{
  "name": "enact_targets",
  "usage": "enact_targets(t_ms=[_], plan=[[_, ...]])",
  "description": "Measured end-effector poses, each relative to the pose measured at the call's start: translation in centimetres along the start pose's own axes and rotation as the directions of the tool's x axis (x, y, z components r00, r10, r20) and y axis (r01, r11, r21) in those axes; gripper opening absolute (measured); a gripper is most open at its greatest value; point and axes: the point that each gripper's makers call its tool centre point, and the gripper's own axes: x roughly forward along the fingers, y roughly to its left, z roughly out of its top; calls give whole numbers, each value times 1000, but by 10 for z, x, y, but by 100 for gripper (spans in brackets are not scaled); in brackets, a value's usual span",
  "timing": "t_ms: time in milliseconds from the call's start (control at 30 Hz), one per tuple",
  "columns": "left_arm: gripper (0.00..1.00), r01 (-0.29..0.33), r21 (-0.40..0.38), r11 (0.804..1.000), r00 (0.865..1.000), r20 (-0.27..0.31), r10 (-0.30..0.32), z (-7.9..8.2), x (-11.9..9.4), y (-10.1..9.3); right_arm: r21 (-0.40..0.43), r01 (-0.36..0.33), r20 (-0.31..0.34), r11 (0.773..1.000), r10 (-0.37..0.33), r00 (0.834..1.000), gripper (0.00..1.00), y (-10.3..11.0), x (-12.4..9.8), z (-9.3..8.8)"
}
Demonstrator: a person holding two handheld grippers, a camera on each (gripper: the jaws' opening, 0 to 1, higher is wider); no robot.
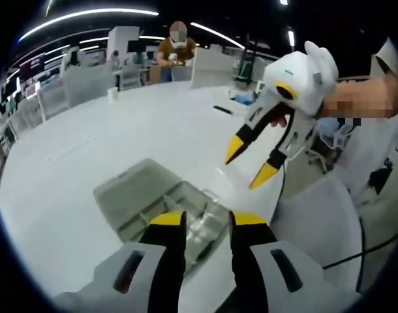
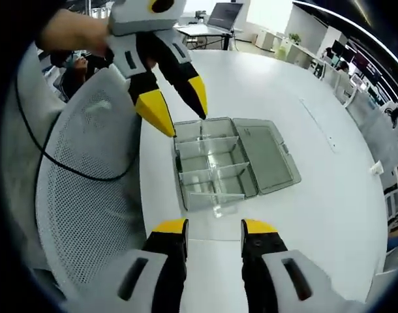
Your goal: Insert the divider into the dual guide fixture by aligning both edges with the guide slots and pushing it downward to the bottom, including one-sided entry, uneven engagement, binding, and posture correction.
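A clear plastic box (image 2: 209, 166) with upright dividers in its slots sits on the white table (image 2: 303, 215), its lid (image 2: 267, 153) folded open flat beside it. A small clear piece (image 2: 216, 208) lies at the box's near end; I cannot tell whether it is a loose divider. My right gripper (image 2: 214, 228) hovers open just short of that end, holding nothing. My left gripper (image 2: 178, 104) hangs open over the box's far left corner. In the left gripper view the box (image 1: 153, 195) lies straight past my left gripper (image 1: 207, 222), and the right gripper (image 1: 250, 162) is open above its far right side.
A grey mesh chair (image 2: 88, 189) stands against the table edge by the box, with a black cable (image 2: 62, 166) across it. Small items and a laptop (image 2: 222, 13) lie at the table's far side. A person (image 1: 178, 49) stands beyond the table.
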Motion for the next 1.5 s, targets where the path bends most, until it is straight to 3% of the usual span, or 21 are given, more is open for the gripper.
enact_targets(t_ms=[500,933,1500], plan=[[24,36,-44,998,999,11,-35,11,5,-9,-92,2,26,996,0,1000,28,8,1,21],[22,59,-94,994,998,8,-59,9,2,-10,-163,9,38,987,-3,999,28,10,3,40],[20,93,-199,976,996,32,-88,11,-2,-8,-208,17,64,978,-3,998,28,16,3,59]])
